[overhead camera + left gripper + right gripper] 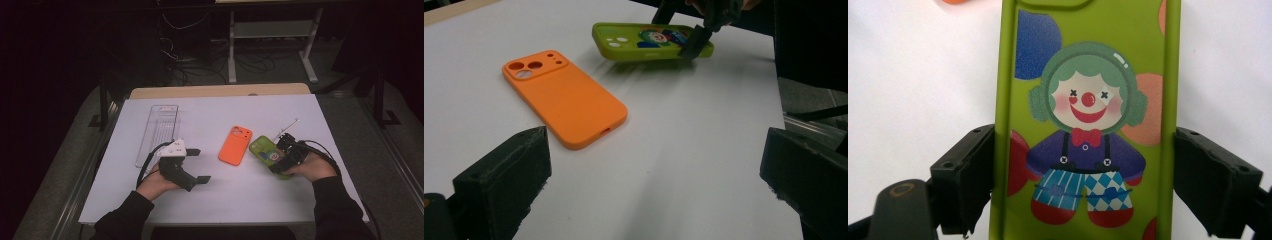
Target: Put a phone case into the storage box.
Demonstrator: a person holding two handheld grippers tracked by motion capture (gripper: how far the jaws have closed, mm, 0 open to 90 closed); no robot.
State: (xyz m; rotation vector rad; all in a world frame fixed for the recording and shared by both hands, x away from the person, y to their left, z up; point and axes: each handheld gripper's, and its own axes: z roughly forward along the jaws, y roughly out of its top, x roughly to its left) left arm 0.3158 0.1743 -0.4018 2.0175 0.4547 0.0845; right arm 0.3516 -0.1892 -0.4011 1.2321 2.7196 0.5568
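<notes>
Clearly right claw point(1083, 185) clamped green clown case point(1088, 120) across long edges, far end tilted off bench point(210, 200) right of orange case point(235, 145). Slim edge hold: case could twist, slip free. Left claw point(197, 165) gaped, idle.

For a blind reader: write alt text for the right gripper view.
A green phone case printed with a cartoon clown lies lengthwise between the two black jaws of the right gripper, which touch its long edges. It sits over a white table, with a sliver of an orange case at the top edge.
</notes>
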